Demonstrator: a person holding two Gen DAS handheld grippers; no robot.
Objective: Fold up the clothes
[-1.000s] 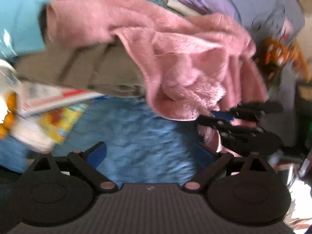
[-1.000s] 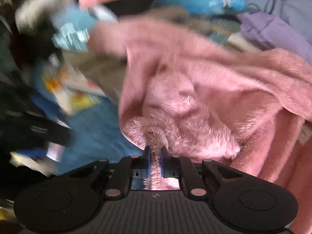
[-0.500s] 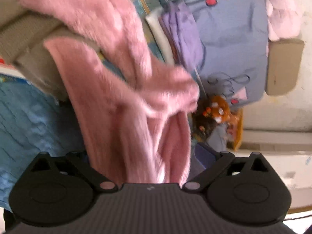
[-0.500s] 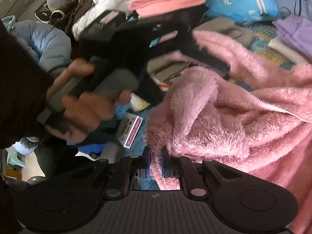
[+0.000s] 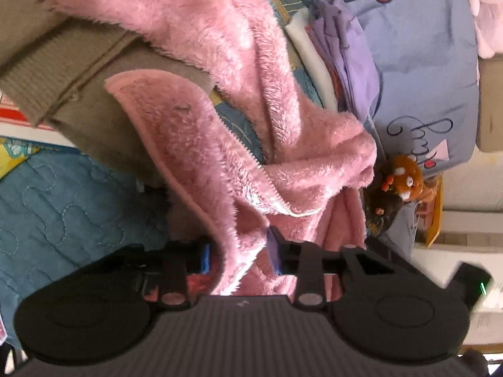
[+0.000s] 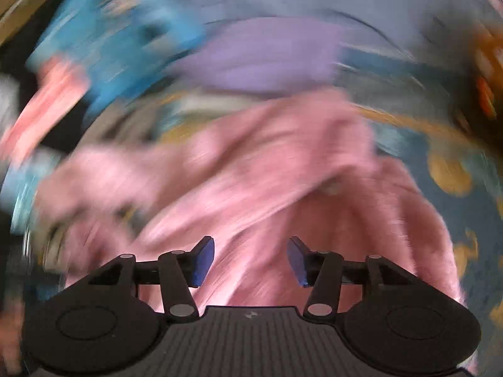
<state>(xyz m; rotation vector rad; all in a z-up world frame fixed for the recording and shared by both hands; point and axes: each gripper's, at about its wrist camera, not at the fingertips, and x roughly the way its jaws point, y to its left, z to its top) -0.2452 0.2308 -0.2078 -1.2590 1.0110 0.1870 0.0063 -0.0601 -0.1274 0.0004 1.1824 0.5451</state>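
A fluffy pink fleece jacket with a white zipper hangs across the left wrist view, draped over a brown knit garment. My left gripper has its blue pads drawn in on a hanging edge of the fleece. The right wrist view is heavily motion-blurred. In it the pink fleece jacket lies spread below and ahead of my right gripper. That gripper is open, its pads well apart and nothing pinched between them.
A blue quilted cover lies at the lower left. A purple garment and a lavender-blue printed fabric sit behind the fleece. A brown plush toy is at the right. The blurred right view shows the purple garment and something bright blue.
My left gripper went from wide open to closed in on the fleece edge. My right gripper, which was shut on the fleece, has let go, opened, and is swinging fast.
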